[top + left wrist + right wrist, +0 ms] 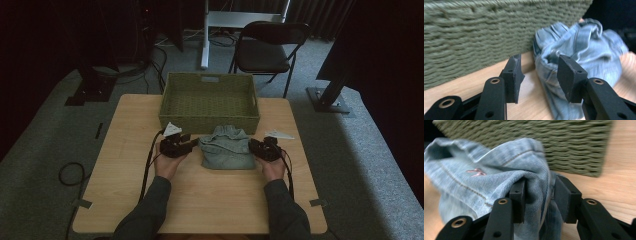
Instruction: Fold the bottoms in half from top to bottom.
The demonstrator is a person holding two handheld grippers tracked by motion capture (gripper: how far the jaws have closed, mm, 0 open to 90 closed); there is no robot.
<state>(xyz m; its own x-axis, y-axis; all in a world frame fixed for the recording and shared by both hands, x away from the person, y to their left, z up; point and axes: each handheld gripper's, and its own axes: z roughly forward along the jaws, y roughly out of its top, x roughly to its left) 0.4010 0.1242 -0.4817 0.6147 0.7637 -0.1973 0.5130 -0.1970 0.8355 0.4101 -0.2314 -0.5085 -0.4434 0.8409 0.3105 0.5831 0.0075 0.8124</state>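
Folded light-blue jeans (227,150) lie on the wooden table (210,200), just in front of a green woven basket (210,119). My left gripper (192,145) sits at the left edge of the jeans. In the left gripper view the left gripper (540,75) is open, with the jeans (584,47) bunched just past its right jaw and bare table between the jaws. My right gripper (252,146) is at the right edge of the jeans. In the right gripper view the right gripper (540,195) is shut on a fold of the jeans (486,170).
The basket wall (474,37) stands close behind both grippers and also rises behind the jeans as the basket (574,150) in the right gripper view. A black folding chair (265,50) and stand bases sit on the carpet beyond the table. Bare tabletop lies in front of the jeans.
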